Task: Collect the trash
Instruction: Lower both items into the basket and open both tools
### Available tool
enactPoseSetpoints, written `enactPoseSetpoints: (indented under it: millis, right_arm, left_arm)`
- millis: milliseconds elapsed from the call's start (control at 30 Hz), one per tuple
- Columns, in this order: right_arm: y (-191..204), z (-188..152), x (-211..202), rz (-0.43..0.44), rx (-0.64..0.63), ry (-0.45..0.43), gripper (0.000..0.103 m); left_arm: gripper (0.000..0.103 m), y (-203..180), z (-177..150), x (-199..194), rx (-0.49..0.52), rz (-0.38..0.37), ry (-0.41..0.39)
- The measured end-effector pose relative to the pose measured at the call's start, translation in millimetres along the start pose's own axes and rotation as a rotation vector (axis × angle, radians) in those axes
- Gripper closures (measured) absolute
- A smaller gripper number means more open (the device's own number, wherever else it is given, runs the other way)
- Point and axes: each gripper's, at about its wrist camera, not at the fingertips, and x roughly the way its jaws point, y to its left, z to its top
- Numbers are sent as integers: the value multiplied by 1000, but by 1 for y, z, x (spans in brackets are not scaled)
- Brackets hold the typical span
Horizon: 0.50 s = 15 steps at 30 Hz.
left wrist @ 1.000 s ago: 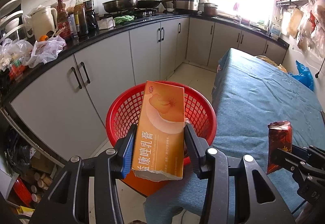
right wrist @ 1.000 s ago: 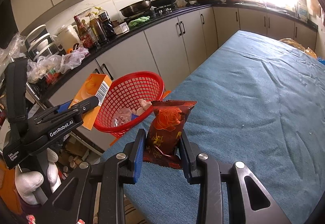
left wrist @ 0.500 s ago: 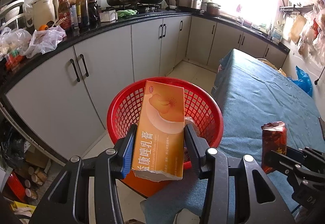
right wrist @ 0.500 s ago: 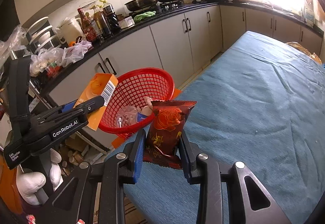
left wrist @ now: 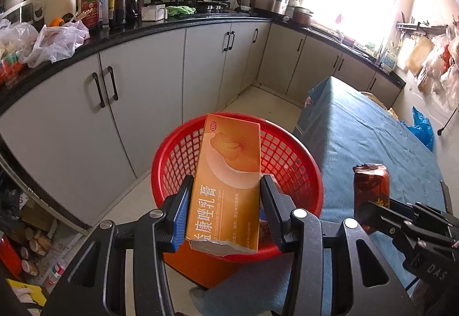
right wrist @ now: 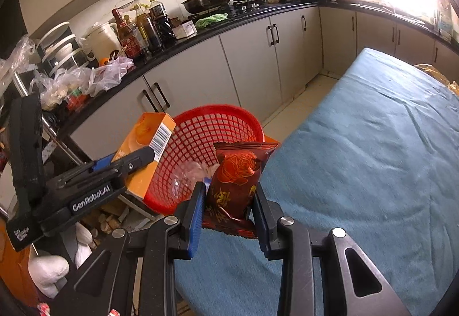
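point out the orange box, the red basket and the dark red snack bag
orange box (left wrist: pixel 226 184), left wrist view, middle of its printed front face
red basket (left wrist: pixel 289 155), left wrist view, inner mesh wall on the right
dark red snack bag (right wrist: pixel 236 178), right wrist view, rose print on its front

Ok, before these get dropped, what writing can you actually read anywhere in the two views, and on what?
"OTC": top corner of the orange box, held in the left gripper.
"益康唑乳膏": large characters down the box front.
"Econazole Nitrate cream": small line beside them, start cut off.
"GenRobot.AI": side of the left gripper.
Barcode on the box side: digits unreadable.
Gold characters on the dark red snack packet, held in the right gripper: too blurred.
Bottle labels on the counter: too small.
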Motion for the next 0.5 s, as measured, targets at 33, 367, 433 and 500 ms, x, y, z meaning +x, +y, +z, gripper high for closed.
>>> enactPoseSetpoints:
  millis: [33,367,433,500]
  right_arm:
    - [0,4,3,8,9,0,68]
    - [3,42,32,53,61,-6,68]
    - [7,49,37,52,53,-12,68]
    - [10,55,44,48,45,-14,68]
  left_arm:
    - [58,1,2,1,-1,0,-2]
    - [58,18,24,18,-51,-21,-13]
    - [58,22,29,20,-64,-27,-16]
    - [58,25,35,23,-84,-40,-22]
